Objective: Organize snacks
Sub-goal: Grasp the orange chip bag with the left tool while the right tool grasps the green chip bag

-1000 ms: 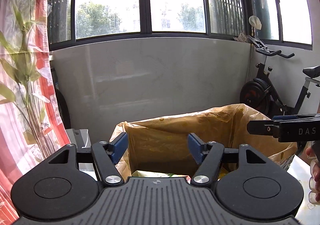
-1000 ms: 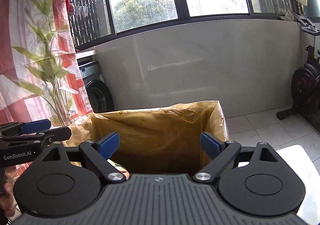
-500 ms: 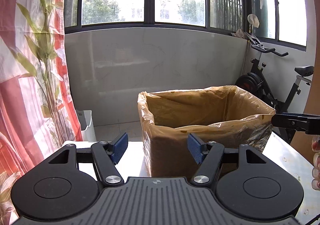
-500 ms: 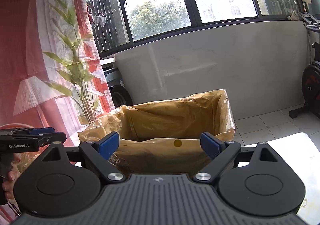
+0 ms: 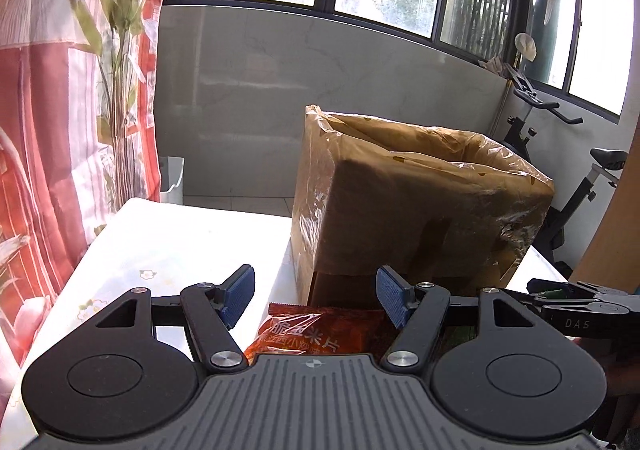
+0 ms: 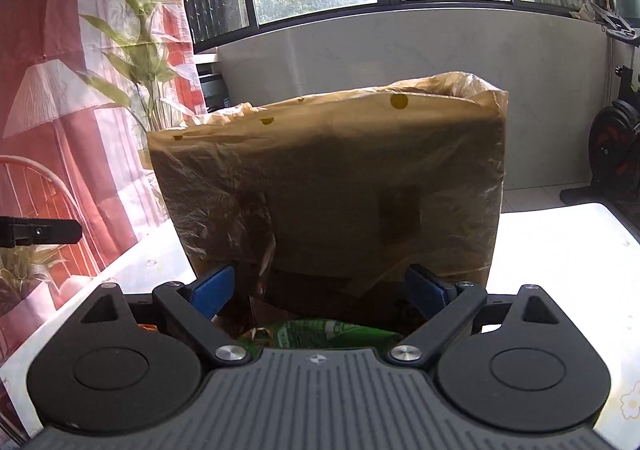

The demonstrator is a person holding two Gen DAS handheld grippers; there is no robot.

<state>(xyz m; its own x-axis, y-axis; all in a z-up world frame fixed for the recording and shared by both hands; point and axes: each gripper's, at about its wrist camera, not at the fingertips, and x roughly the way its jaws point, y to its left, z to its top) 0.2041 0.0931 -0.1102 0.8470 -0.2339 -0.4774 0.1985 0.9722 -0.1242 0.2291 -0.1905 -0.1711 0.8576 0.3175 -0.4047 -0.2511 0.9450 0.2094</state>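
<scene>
Sitting at the near foot of the lined cardboard box (image 5: 420, 209) on the counter (image 5: 180, 242), the snacks await pickup: left of the box's front, the left hand-held gripper (image 5: 316, 300) gapes above an orange packet (image 5: 320, 334); rightward, the right hand-held gripper (image 6: 320, 294), jaws just widening, hangs empty over a green packet (image 6: 320, 334).

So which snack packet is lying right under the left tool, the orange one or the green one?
The orange-red packet with white lettering lies below the open left tool, in front of the lined cardboard box. The green packet sits under the right tool.
</scene>
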